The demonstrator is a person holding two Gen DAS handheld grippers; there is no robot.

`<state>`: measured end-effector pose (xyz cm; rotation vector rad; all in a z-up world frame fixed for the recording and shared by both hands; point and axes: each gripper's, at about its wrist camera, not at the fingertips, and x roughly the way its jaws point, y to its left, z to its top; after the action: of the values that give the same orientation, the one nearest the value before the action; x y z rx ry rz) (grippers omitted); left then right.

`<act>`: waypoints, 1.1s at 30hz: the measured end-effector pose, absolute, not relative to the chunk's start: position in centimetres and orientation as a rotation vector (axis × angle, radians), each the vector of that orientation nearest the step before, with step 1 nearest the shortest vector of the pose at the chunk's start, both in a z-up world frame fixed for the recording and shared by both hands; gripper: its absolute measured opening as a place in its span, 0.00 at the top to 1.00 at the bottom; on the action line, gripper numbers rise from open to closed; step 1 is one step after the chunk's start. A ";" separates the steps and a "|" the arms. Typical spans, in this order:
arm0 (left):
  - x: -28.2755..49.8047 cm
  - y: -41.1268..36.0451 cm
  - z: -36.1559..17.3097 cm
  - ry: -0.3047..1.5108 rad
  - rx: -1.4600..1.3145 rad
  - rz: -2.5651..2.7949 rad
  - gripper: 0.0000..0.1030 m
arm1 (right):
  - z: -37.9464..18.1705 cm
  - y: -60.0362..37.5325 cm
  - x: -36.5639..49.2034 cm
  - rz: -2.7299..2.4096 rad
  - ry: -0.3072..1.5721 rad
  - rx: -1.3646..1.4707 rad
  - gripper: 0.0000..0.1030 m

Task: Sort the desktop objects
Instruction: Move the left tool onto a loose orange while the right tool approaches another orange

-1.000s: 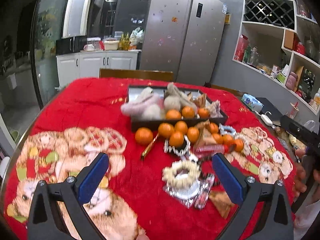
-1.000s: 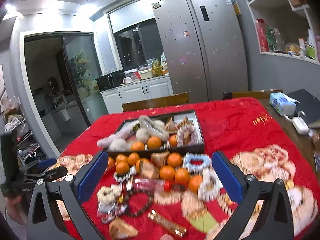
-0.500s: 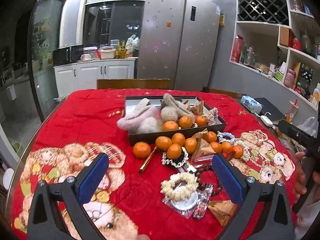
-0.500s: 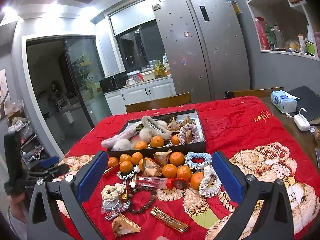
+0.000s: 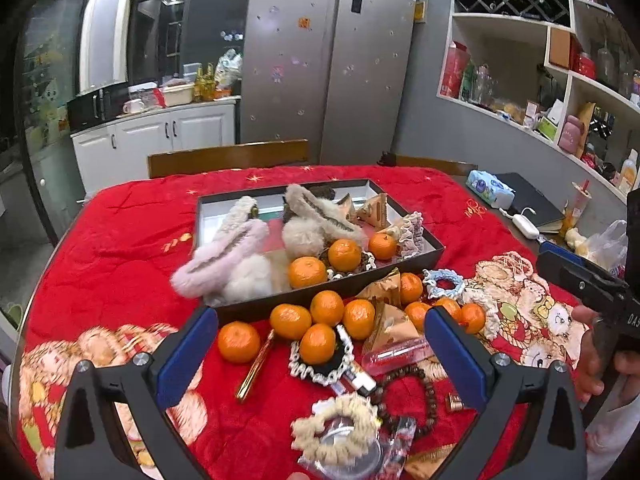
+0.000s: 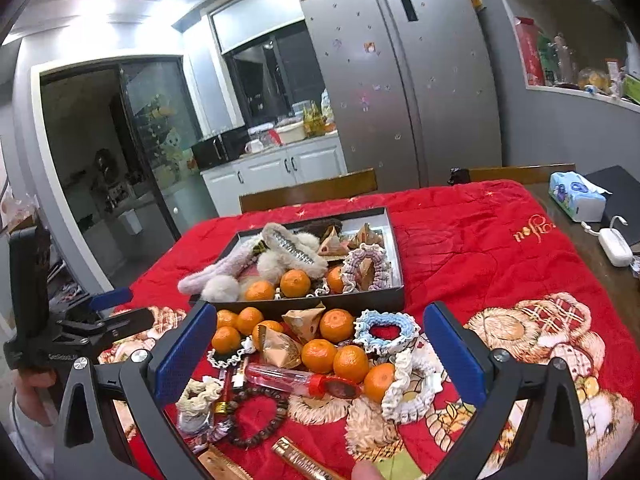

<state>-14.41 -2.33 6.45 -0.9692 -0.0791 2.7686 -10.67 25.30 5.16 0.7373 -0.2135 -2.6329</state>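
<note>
A dark tray (image 5: pixel 340 294) (image 6: pixel 396 256) on the red cloth holds fluffy hair clips (image 5: pixel 224 256), tangerines (image 5: pixel 307 272) and scrunchies. In front of it lie loose tangerines (image 5: pixel 239 341) (image 6: pixel 319 355), scrunchies (image 6: pixel 382 330), wrapped snacks (image 6: pixel 280 350), a clear tube with a red cap (image 6: pixel 300 382), a bead bracelet (image 6: pixel 256 420) and a gold bar (image 5: pixel 256 366). My left gripper (image 5: pixel 320 352) is open and empty above the pile. My right gripper (image 6: pixel 318 356) is open and empty above the pile too.
A tissue pack (image 6: pixel 576 196), a white charger (image 6: pixel 614 246) and a dark notebook (image 5: pixel 528 204) lie on the bare table at the right. A wooden chair back (image 5: pixel 228 158) stands behind the table. Shelves line the right wall.
Both grippers have pulled back and risen a little, so the tray and pile sit further into view. Both stay open and empty.
</note>
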 end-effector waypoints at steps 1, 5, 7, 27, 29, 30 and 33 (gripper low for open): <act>-15.0 -2.2 6.2 -0.086 -0.979 2.762 0.00 | 5.0 25.2 -11.0 -2.633 -0.212 0.744 0.00; -17.4 -1.8 4.8 -0.090 -1.035 2.749 0.00 | 4.2 24.8 -12.7 -2.609 -0.208 0.794 0.00; -18.3 -1.7 4.0 -0.069 -1.061 2.746 0.00 | 3.8 24.7 -13.7 -2.591 -0.214 0.815 0.00; -21.5 0.3 -2.0 0.059 -1.181 2.643 0.22 | -3.1 22.5 -17.4 -2.426 -0.225 1.050 0.20; -21.4 0.0 -1.9 0.061 -1.180 2.649 0.30 | -3.2 22.6 -17.5 -2.423 -0.238 1.057 0.25; -21.3 -0.2 -1.9 0.056 -1.180 2.652 0.31 | -3.3 22.6 -17.5 -2.421 -0.246 1.064 0.26; -21.2 -0.6 -1.9 0.044 -1.185 2.657 0.38 | -3.6 22.5 -17.4 -2.425 -0.247 1.071 0.28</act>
<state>-21.24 -0.58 -1.91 -1.1847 0.0444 2.6566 -17.41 22.51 -3.56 1.0714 -0.2472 -2.4253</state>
